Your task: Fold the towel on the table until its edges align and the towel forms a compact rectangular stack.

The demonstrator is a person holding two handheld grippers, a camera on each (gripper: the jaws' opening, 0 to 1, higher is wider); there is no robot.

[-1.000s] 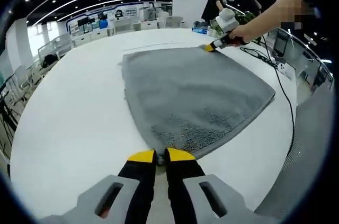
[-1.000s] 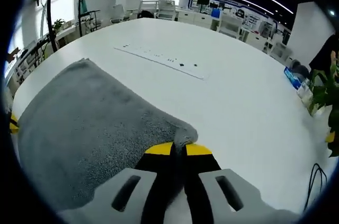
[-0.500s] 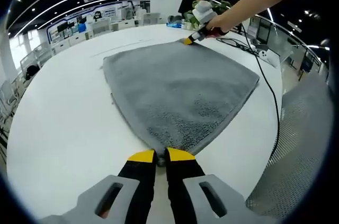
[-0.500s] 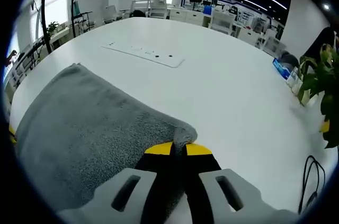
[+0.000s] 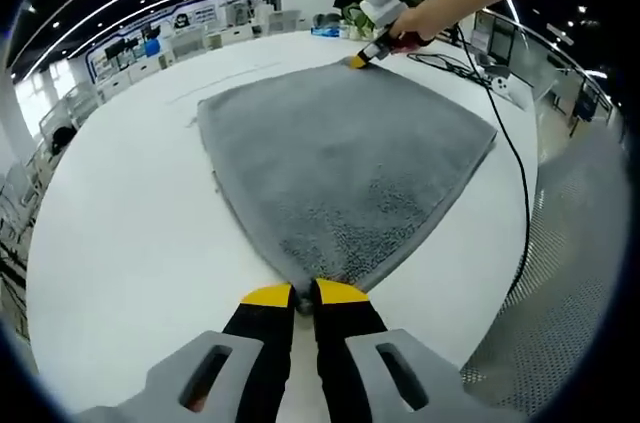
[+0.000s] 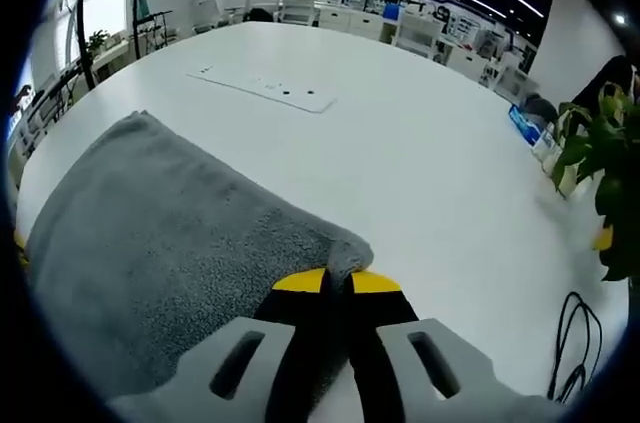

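A grey towel (image 5: 340,163) lies spread flat on the round white table (image 5: 120,223). My left gripper (image 5: 304,294) is shut on the towel's near corner, its yellow tips pinching the fabric. At the far corner the right gripper (image 5: 358,61) shows in the left gripper view, held by a person's hand and pinching the towel there. In the right gripper view my right gripper (image 6: 338,281) is shut on a rounded corner of the towel (image 6: 150,233), which stretches away to the left over the table (image 6: 420,163).
A black cable (image 5: 515,173) runs along the table's right edge. A flat white strip panel (image 6: 265,91) is set in the tabletop. Potted plant leaves (image 6: 600,173) and a black cable (image 6: 570,343) sit at the right. Office desks and chairs stand behind.
Both cameras have shifted slightly with the hands; the towel looks a little more stretched between the two held corners. Both grips are unchanged.
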